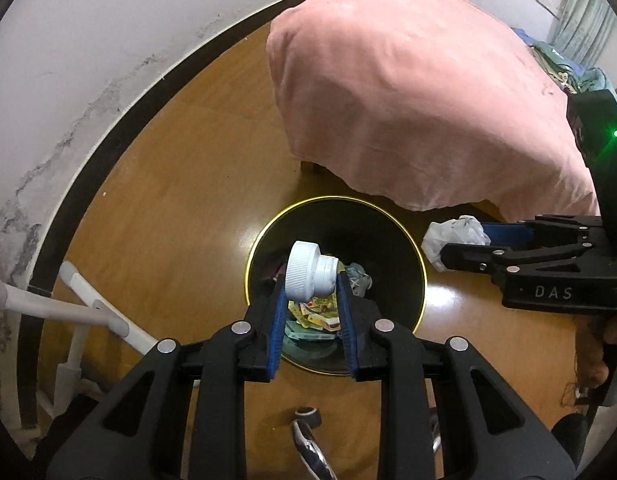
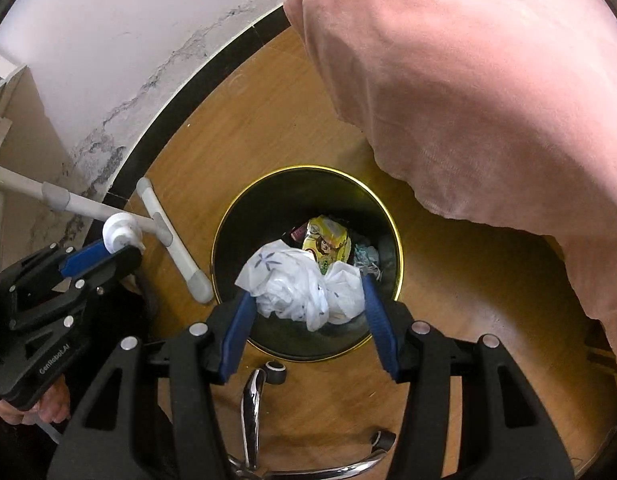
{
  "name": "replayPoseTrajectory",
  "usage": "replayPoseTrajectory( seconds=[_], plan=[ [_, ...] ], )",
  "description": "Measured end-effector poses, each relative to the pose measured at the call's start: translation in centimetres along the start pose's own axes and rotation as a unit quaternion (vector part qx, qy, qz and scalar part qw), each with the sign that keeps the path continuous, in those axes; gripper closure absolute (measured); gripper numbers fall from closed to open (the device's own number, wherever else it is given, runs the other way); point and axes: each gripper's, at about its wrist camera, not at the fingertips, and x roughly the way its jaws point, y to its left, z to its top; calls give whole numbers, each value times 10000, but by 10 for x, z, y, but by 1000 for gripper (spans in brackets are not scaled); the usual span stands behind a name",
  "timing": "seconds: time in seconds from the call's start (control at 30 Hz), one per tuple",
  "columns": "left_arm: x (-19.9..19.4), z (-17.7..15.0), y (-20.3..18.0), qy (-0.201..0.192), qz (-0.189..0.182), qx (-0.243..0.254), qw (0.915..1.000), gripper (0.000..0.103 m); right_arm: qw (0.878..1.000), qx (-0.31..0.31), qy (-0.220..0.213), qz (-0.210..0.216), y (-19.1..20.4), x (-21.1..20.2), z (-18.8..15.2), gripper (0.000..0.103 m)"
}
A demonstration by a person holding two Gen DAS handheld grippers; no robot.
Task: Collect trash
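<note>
Both loads above bin rim (image 2: 306, 168).

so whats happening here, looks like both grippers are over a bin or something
A person is collecting trash with a gripper in each hand. The left gripper is shut on a small white bottle, held above the black bin on the wooden floor. The right gripper is shut on a crumpled white plastic bag, also over the bin's opening. The bin already holds wrappers and other scraps. Neither item has been dropped yet.
</note>
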Motion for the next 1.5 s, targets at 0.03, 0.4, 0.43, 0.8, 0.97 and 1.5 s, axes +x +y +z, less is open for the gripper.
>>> replayPoseTrajectory(
  seconds=[0.03,0.4,0.43,0.8,0.97,1.5],
  plan=[
    [0,0,-1,-11,-25,7,10000,79,10000,6,8,3,0,1,0,49],
    [-8,6,-5,-112,16,53,9999,42,10000,46,26,16,-3,5,5,46],
    [-11,6,-6,-117,4,62,9999,42,10000,49,28,26,-2,5,4,43],
    [-95,18,-38,-748,90,570,9955,14,9978,66,-543,-362,-13,-53,6,19],
    [-196,20,-49,-1587,307,617,9849,7,9839,-309,-1561,-809,16,-141,11,7],
    [-472,-187,189,-2324,3576,-2692,8635,7,8984,-3248,-2592,1419,392,-246,-13,7]
  ],
)
